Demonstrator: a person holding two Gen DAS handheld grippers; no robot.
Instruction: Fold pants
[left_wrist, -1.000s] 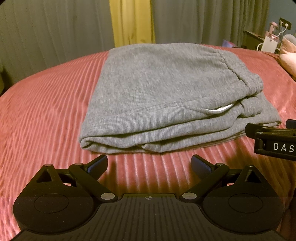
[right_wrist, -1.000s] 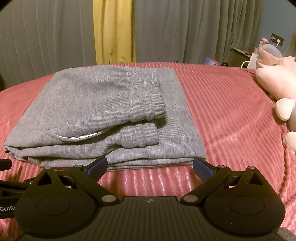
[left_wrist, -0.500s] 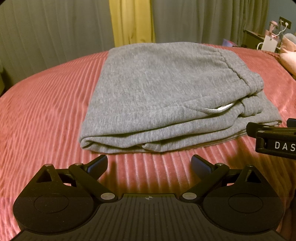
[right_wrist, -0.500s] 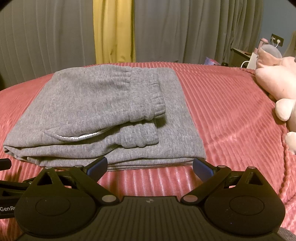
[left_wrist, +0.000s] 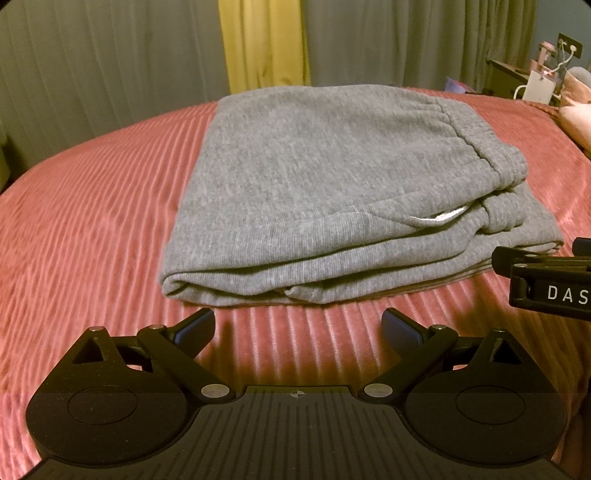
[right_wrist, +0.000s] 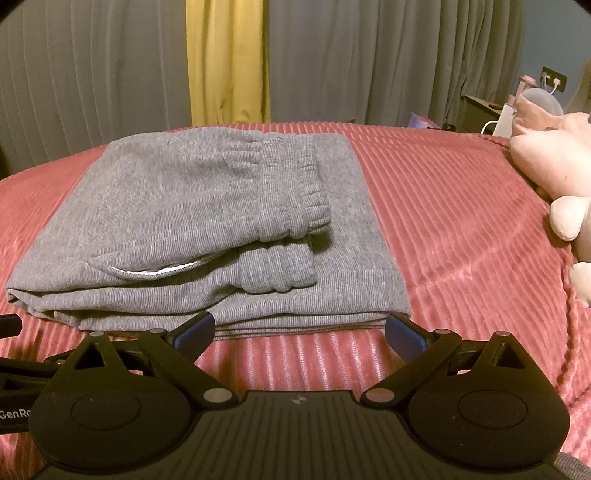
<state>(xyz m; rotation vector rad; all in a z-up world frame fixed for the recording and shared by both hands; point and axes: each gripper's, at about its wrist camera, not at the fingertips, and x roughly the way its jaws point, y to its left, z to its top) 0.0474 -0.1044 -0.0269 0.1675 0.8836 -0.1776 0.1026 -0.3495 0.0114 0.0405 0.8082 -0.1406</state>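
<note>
Grey sweatpants (left_wrist: 332, 192) lie folded in a thick rectangular stack on the pink ribbed bedspread (left_wrist: 92, 206). The elastic waistband lies on top at the right, and a white pocket lining peeks out at the near edge. The pants also show in the right wrist view (right_wrist: 192, 229). My left gripper (left_wrist: 297, 328) is open and empty, just short of the stack's near edge. My right gripper (right_wrist: 299, 332) is open and empty at the near right edge of the stack. The right gripper's side also shows at the right in the left wrist view (left_wrist: 546, 280).
A pink plush toy (right_wrist: 554, 177) lies on the bed at the right. Grey curtains with a yellow panel (right_wrist: 225, 62) hang behind the bed. A bedside table with a charger and cables (left_wrist: 535, 81) stands at the far right.
Almost nothing has moved. Both grippers stay open at the near edge of the folded pants, with only a slight shift of view.
</note>
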